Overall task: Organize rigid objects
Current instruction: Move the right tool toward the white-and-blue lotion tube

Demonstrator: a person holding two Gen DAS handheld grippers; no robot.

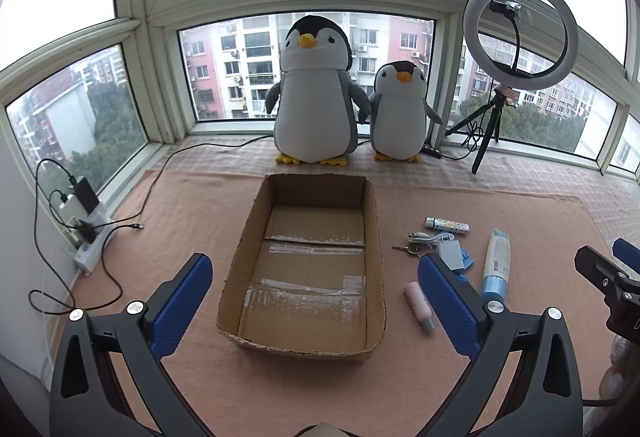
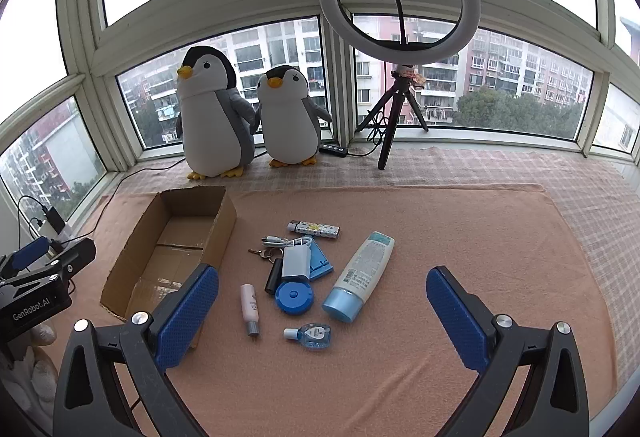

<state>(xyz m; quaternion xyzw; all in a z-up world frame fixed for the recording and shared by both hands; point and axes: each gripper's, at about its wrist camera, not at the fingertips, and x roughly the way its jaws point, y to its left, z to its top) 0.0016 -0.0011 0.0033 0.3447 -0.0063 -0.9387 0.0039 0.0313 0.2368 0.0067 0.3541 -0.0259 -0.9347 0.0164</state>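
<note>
Bottles [image 2: 362, 277] and small things lie between the wide-open right fingers [image 2: 322, 311]. Left fingers [image 1: 316, 299], open too and holding nothing, have the empty box [image 1: 372, 237] between them.

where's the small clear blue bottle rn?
Right wrist view: the small clear blue bottle lies on the pink mat, nearest the camera, just below the round blue case.

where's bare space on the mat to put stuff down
Bare: inside the cardboard box; the blanket right of the big white tube; the strip in front of the small blue bottle. Crowded: the cluster between box and tube.
</note>
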